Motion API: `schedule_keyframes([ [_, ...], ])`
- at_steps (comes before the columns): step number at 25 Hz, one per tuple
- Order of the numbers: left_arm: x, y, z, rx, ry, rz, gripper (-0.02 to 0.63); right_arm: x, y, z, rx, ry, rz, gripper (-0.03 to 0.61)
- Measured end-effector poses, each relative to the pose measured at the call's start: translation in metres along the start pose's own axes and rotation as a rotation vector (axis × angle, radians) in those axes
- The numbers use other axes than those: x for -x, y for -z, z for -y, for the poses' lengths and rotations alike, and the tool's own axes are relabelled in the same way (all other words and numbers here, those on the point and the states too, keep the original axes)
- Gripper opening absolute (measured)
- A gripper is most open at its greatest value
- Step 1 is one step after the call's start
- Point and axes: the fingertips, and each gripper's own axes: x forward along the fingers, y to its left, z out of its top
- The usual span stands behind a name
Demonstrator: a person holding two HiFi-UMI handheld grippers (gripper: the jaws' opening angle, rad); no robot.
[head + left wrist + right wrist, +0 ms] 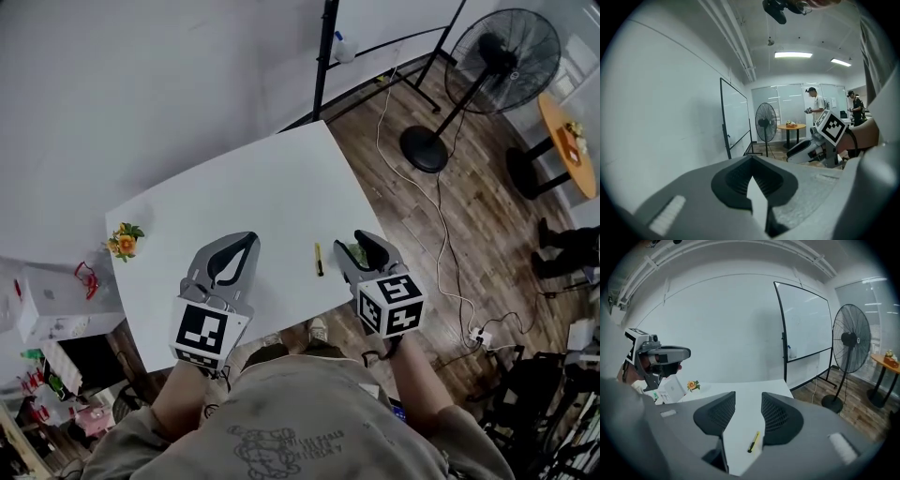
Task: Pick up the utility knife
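We're aiming released right gripper [748,398] at knife [753,442] nr table's [262,187] near edge; prob light, stiff, slim, so grabbing mid-body; left gripper [751,159] clenched, empty.

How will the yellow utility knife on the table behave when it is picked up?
The utility knife looks slim and rigid, so it is probably light and stiff. Lying flat on the smooth table, it may slide when nudged.

The print on the shirt [286,448] is too blurred to read.

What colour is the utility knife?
Yellow with a black end; the utility knife shows best in the right gripper view.
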Motion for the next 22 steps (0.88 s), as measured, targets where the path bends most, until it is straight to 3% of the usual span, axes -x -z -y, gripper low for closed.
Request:
schedule_keyframes([
  [6,-0.021,0.054,0.001,0.026,0.029,-0.102,0.0,-0.039,0.041,-0.003,-0.057,-0.013,-0.106,0.19],
  [14,-0.04,0.135,0.005,0.05,0.052,-0.234,0.0,-0.079,0.098,-0.006,-0.049,-0.011,-0.243,0.189],
  [22,-0.047,0.194,0.007,0.082,0.086,-0.345,0.0,-0.099,0.174,0.0,-0.053,0.013,-0.41,0.187],
])
